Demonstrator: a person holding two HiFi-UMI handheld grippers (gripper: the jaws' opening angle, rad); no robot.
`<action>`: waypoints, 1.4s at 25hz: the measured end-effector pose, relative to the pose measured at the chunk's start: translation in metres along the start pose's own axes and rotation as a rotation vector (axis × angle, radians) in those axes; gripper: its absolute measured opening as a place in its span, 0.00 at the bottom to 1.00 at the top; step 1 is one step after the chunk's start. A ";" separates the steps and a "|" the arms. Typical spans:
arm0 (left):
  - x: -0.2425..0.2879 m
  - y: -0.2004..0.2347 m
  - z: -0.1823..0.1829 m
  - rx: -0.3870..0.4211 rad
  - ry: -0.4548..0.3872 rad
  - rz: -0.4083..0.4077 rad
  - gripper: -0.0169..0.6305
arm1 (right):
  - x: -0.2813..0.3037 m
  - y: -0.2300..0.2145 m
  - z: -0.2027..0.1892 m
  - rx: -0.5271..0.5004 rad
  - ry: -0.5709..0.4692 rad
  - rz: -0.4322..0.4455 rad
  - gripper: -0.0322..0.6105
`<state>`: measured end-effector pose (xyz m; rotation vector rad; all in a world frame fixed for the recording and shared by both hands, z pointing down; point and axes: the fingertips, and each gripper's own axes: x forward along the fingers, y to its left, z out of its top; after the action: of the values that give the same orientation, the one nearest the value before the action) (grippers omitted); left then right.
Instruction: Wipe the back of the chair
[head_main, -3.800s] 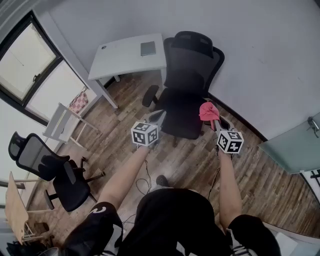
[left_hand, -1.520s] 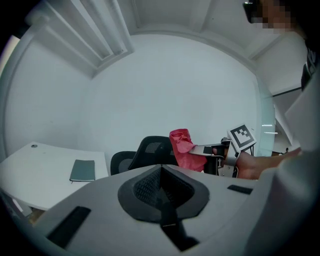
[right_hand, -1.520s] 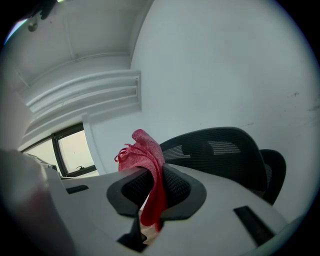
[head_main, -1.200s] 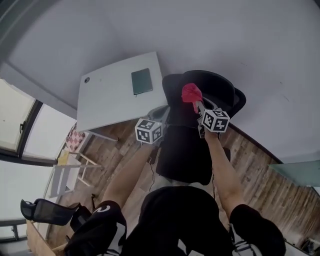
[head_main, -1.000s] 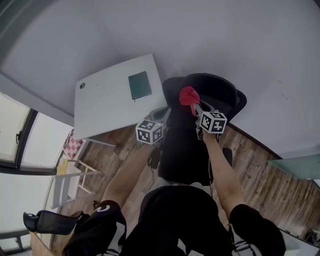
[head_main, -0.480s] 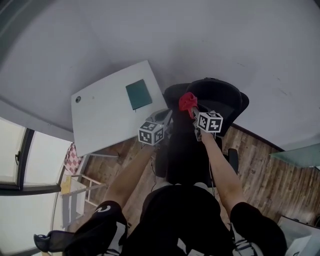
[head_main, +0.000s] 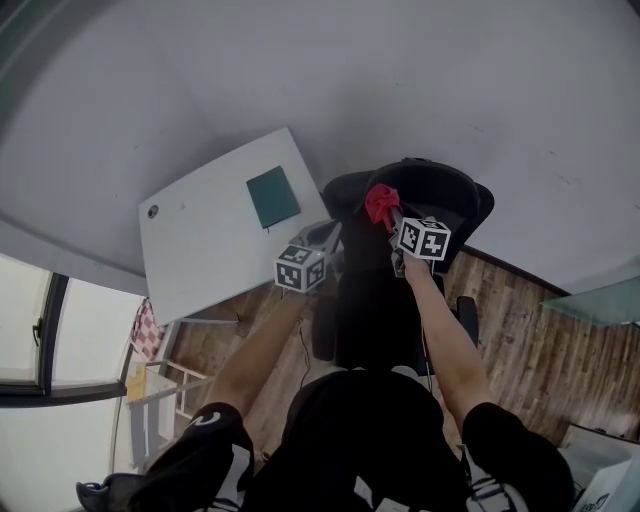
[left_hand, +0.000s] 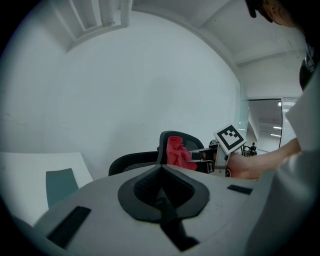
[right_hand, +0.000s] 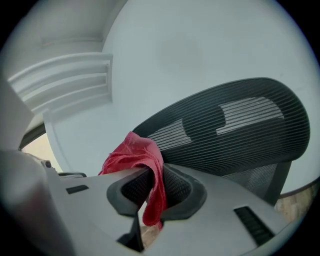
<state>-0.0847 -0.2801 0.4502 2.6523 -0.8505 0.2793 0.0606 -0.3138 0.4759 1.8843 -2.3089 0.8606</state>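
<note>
grey wall and white desk frame the black mesh chair back. right gripper pinches a red cloth near it. left gripper is closed, empty. best to press the cloth flat and sweep evenly.

From the head we look steeply down on the chair and desk. Our left gripper view faces across from the side; our right gripper view sits close against that chair's back. All three share chair and red cloth
</note>
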 end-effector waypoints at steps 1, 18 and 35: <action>0.002 -0.002 0.001 0.002 0.000 -0.003 0.06 | -0.002 -0.005 0.003 0.015 -0.007 -0.013 0.16; 0.048 -0.070 0.008 0.035 0.007 -0.061 0.06 | -0.073 -0.107 0.046 0.088 -0.107 -0.246 0.16; 0.083 -0.152 0.004 0.080 0.013 -0.138 0.06 | -0.152 -0.171 0.041 0.131 -0.141 -0.331 0.16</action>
<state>0.0718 -0.2096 0.4308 2.7648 -0.6607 0.3011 0.2697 -0.2143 0.4522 2.3629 -1.9626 0.8789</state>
